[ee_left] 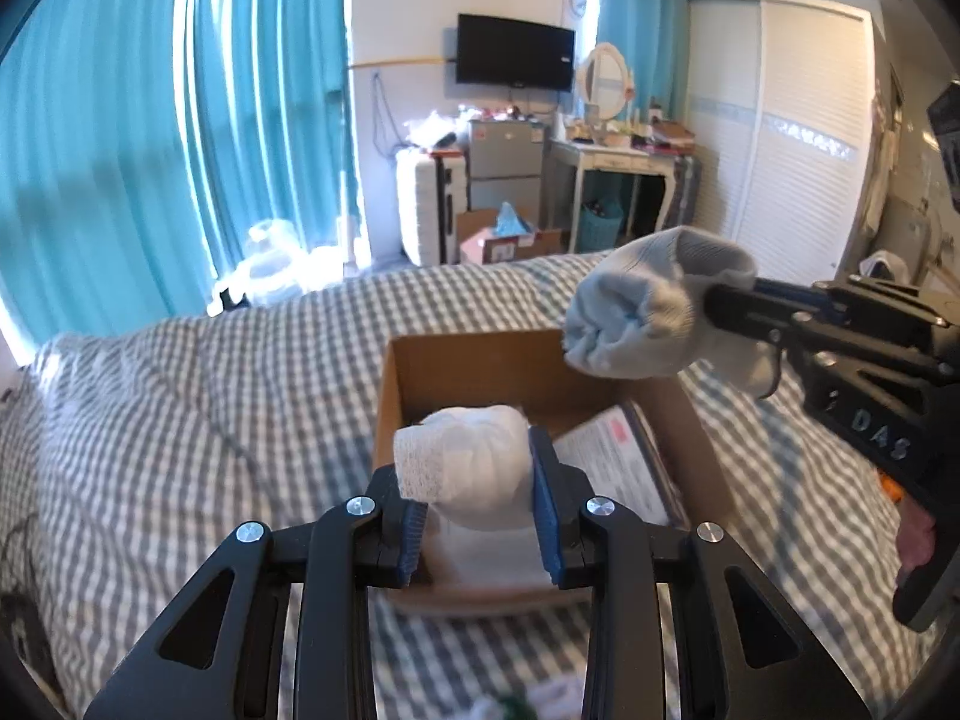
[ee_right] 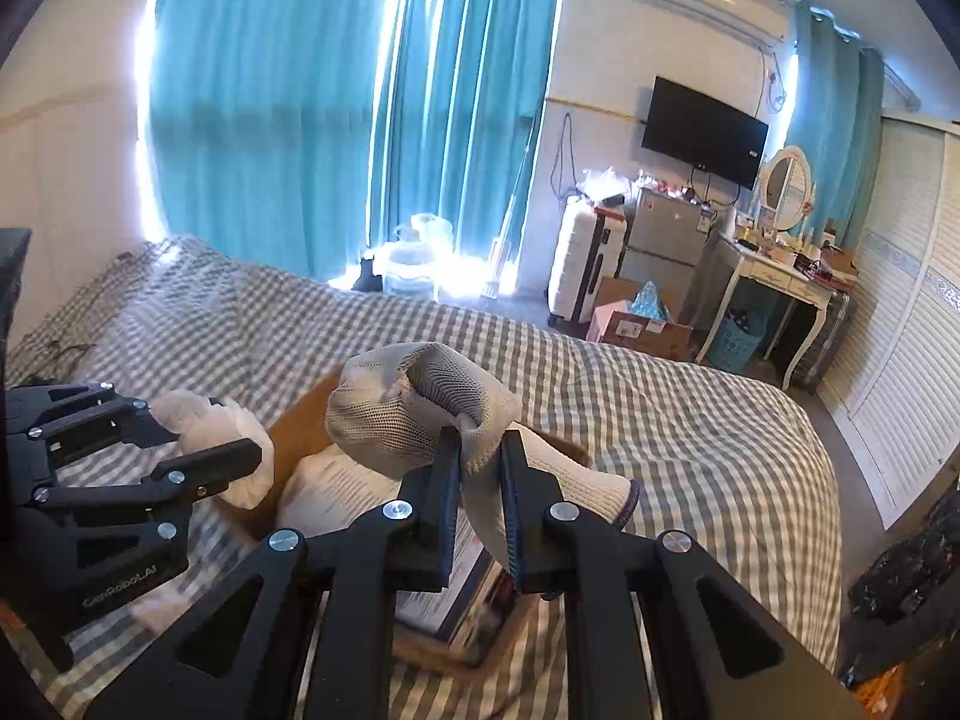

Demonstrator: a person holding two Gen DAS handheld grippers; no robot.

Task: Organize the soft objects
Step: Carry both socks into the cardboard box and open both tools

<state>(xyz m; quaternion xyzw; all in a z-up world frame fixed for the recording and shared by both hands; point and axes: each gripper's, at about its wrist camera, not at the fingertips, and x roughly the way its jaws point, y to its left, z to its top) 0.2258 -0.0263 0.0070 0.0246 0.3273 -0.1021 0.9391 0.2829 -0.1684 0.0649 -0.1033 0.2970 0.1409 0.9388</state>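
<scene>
My left gripper is shut on a rolled white sock bundle and holds it over the near end of an open cardboard box on the bed. In the right wrist view the left gripper and its white bundle show at the left. My right gripper is shut on the cuff of a grey rolled sock bundle, held above the box. In the left wrist view the right gripper holds that grey bundle over the box's far right corner.
The box holds a printed paper or booklet. The bed has a grey-and-white checked cover. Beyond it stand teal curtains, a suitcase, a small fridge, a dressing table and a white wardrobe.
</scene>
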